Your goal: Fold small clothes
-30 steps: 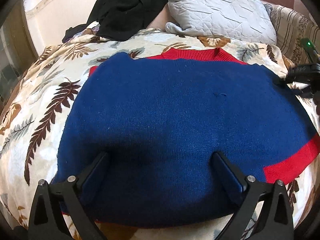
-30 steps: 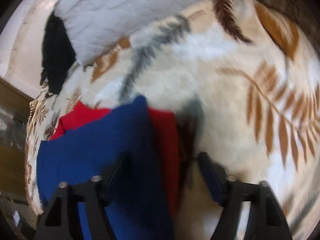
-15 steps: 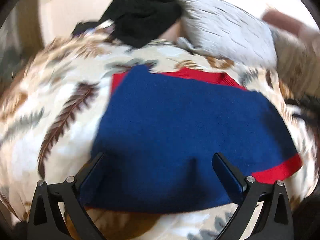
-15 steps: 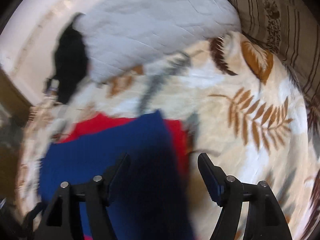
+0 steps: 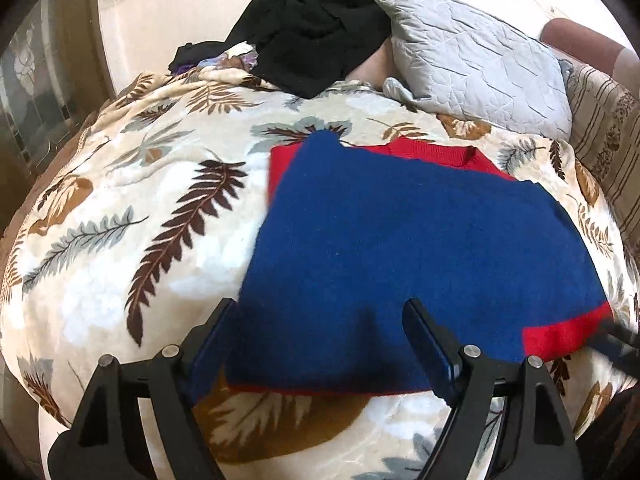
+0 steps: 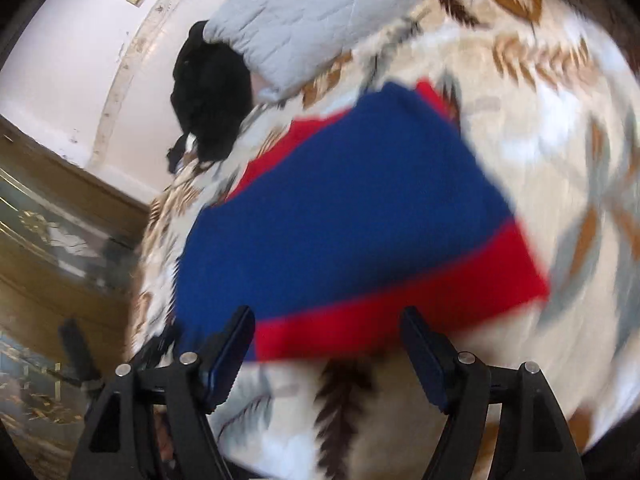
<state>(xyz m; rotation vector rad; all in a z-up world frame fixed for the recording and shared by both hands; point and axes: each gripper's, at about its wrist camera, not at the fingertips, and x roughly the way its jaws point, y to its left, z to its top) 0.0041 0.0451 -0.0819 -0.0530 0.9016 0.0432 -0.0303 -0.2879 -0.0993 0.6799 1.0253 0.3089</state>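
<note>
A blue sweater [image 5: 420, 256] with red trim lies folded flat on a bed, on a leaf-print blanket [image 5: 132, 240]. In the left wrist view, its red collar [image 5: 436, 152] peeks out at the far edge and a red cuff [image 5: 568, 332] sits at the near right corner. The left gripper [image 5: 320, 344] hovers over the sweater's near edge with its fingers wide apart, holding nothing; the blue cloth shows between them. At the right edge of this view a dark, blurred part of the other gripper reaches the red cuff.

The right wrist view is blurred. There the right gripper [image 6: 328, 352] has its fingers spread wide too, gripping nothing, just before the sweater's red band [image 6: 400, 304], with blanket showing beneath them.

Beyond the sweater a grey quilted pillow [image 5: 476, 56] lies at the head of the bed, with a heap of black clothes [image 5: 316, 40] just beside it.
</note>
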